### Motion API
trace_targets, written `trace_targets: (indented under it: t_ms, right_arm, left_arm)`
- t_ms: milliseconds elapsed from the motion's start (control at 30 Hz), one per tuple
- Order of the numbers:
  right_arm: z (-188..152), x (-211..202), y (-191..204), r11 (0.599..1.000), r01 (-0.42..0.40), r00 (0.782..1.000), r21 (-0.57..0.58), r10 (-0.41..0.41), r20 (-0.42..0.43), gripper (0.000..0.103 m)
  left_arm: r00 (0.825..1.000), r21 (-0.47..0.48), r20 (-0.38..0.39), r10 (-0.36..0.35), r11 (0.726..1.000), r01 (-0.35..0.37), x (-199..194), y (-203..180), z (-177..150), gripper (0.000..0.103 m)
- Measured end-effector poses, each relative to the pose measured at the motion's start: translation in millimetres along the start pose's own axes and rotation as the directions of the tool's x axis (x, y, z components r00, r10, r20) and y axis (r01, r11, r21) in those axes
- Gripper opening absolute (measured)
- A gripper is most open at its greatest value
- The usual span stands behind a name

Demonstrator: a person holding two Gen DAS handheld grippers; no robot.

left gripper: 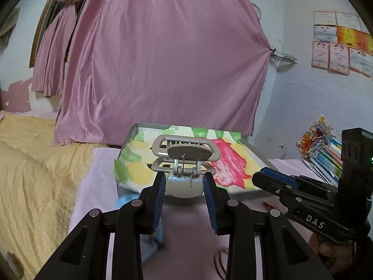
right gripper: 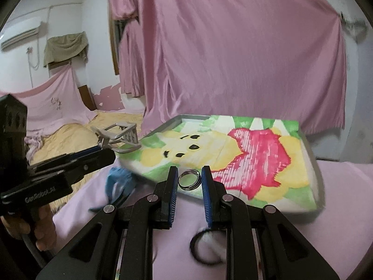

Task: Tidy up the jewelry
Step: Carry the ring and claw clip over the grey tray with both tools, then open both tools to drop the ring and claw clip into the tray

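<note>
Above tray (left gripper: 137, 128), left gripper (left gripper: 184, 182) level

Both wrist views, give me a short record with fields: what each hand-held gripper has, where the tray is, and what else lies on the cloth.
left hand-held gripper: shut on grey hair claw clip
right hand-held gripper: shut on silver ring
tray: ahead of both grippers, lined with a flower-painted sheet
on pink cloth: black hair tie, blue item

A shiny silver metal ring (right gripper: 189, 179) is pinched by the right hand-held gripper (right gripper: 189, 182) near the flower-painted tray (right gripper: 312, 158).
</note>
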State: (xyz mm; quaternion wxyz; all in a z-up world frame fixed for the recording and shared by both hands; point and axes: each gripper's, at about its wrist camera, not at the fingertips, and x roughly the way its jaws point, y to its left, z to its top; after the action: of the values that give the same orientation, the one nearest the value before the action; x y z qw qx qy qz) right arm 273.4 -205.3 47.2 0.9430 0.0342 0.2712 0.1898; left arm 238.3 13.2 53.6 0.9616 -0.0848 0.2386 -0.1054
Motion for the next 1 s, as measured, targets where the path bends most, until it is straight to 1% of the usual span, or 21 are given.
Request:
trace_targets:
  t_ms: [100, 233, 367, 467, 567, 633, 667, 700, 733, 767, 833, 867, 933, 1000]
  right_arm:
    - [4.0, 28.7, -11.3, 0.999, -0.005, 0.999, 0.044, 0.007, -0.051, 0.018]
    - [4.3, 63.0, -22.6, 0.996, -0.005, 0.992, 0.09, 0.017, -0.127, 0.018]
    - [0.2, 84.7, -26.6, 0.995, 0.012, 0.981, 0.097, 0.008, -0.194, 0.018]
    - [-2.2, 94.1, -29.8, 0.994, 0.021, 0.974, 0.106, 0.003, -0.228, 0.018]
    - [-3.0, 95.9, -33.5, 0.992, 0.031, 0.971, 0.121, 0.0, -0.241, 0.018]
    - [-3.0, 94.7, -35.5, 0.991, 0.036, 0.97, 0.127, -0.004, -0.244, 0.019]
    - [-3.1, 93.4, -36.3, 0.991, 0.038, 0.97, 0.13, -0.005, -0.244, 0.021]
    - [-2.8, 91.5, -37.1, 0.99, 0.039, 0.97, 0.133, -0.006, -0.242, 0.024]
    - [-2.4, 90.0, -38.3, 0.99, 0.043, 0.971, 0.135, -0.01, -0.237, 0.033]
    - [-2.3, 87.6, -39.1, 0.99, 0.047, 0.973, 0.135, -0.015, -0.23, 0.039]
    - [-1.4, 78.6, -40.0, 0.989, 0.058, 0.978, 0.135, -0.029, -0.208, 0.039]
    - [-1.1, 75.8, -40.9, 0.989, 0.062, 0.979, 0.135, -0.034, -0.201, 0.039]
    - [-0.9, 64.1, -42.4, 0.988, 0.071, 0.984, 0.134, -0.047, -0.173, 0.04]
    - [-2.3, 49.9, -43.3, 0.988, 0.08, 0.989, 0.131, -0.062, -0.134, 0.049]
  left_arm:
    - [0.999, -0.013, -0.048, 0.007, 1.0, -0.008, 24.9, 5.8, 9.9, 0.031]
    - [0.992, -0.014, -0.123, 0.018, 1.0, -0.02, 53.4, 10.6, 16.0, 0.031]
    - [0.975, -0.015, -0.22, 0.043, 0.999, -0.047, 78.3, 16.3, 15.5, 0.031]
    - [0.956, -0.014, -0.29, 0.043, 0.999, -0.049, 92.2, 18.3, 9.7, 0.031]
    - [0.952, -0.004, -0.304, 0.044, 0.999, -0.047, 95.3, 16.8, 6.5, 0.032]
    - [0.952, -0.007, -0.302, 0.043, 0.999, -0.047, 93.8, 17.4, 6.0, 0.032]
    - [0.952, -0.012, -0.303, 0.039, 0.999, -0.045, 94.5, 16.7, 6.0, 0.032]
    - [0.952, -0.012, -0.302, 0.04, 0.999, -0.046, 94.0, 17.3, 6.3, 0.035]
    - [0.953, -0.012, -0.3, 0.044, 0.999, -0.05, 93.7, 17.3, 6.6, 0.042]
    - [0.956, -0.013, -0.289, 0.045, 0.999, -0.051, 92.1, 18.1, 7.1, 0.046]
    - [0.965, -0.026, -0.26, 0.042, 0.998, -0.05, 86.1, 18.9, 7.2, 0.068]
    - [0.968, -0.034, -0.247, 0.041, 0.998, -0.051, 82.7, 21.0, 8.0, 0.071]
    - [0.976, -0.046, -0.215, 0.04, 0.998, -0.051, 74.3, 22.3, 8.4, 0.071]
    - [0.98, -0.046, -0.191, 0.049, 0.997, -0.058, 65.3, 21.8, 8.2, 0.073]
